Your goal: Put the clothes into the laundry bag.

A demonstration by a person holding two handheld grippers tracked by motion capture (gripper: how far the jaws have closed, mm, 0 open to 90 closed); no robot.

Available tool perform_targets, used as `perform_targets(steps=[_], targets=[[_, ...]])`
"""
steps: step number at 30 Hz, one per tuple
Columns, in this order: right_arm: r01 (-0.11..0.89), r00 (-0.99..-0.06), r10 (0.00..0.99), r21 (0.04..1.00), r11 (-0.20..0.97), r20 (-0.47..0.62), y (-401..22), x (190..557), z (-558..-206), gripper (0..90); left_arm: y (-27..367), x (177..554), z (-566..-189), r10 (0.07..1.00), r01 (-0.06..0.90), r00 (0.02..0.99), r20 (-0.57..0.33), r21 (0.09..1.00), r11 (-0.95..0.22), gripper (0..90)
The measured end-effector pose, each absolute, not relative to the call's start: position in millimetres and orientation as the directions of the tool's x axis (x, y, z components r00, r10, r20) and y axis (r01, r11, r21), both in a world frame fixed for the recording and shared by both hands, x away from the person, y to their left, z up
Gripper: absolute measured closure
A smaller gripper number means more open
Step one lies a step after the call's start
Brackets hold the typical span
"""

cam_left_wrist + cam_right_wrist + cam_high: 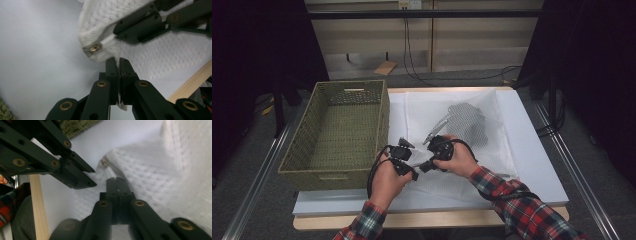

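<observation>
The white mesh bag [452, 145] lies flat on the white counter [537, 165], right of the woven basket [337, 130]. Its fabric is a fine, dimpled knit; a grey striped item [469, 122] shows dimly through it, its shape hard to make out. My left tongs [119, 61] are clenched on the fabric edge just beside the brass zipper pull [95, 48]. My right tongs [116, 180] are clenched on the white tape beside that pull.
</observation>
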State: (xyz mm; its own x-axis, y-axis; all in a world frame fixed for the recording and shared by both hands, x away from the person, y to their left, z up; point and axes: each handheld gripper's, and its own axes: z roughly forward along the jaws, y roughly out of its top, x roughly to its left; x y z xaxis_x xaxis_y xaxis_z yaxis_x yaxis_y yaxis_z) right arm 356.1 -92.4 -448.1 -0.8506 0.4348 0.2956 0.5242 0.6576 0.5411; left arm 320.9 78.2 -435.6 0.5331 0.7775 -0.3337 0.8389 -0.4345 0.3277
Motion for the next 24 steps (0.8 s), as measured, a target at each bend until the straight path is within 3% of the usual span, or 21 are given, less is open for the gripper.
perform_targets(steps=[7,13,17,24], targets=[[0.541,-0.841,0.441,0.523,0.659,0.314,-91,356,-446,90.0,77,320,-436,0.776,0.839,0.536,-0.333,0.319,-0.442,86.7],[0.540,-0.841,0.439,0.517,0.664,0.315,-89,358,-453,74.2,78,318,-438,0.782,0.843,0.531,-0.327,0.303,-0.445,86.9],[0.549,-0.835,0.460,0.508,0.664,0.300,-85,359,-458,71.6,79,317,-438,0.782,0.842,0.532,-0.325,0.300,-0.448,87.1],[0.545,-0.838,0.445,0.521,0.657,0.316,-81,360,-457,79.6,82,318,-438,0.787,0.846,0.525,-0.323,0.299,-0.442,87.0]])
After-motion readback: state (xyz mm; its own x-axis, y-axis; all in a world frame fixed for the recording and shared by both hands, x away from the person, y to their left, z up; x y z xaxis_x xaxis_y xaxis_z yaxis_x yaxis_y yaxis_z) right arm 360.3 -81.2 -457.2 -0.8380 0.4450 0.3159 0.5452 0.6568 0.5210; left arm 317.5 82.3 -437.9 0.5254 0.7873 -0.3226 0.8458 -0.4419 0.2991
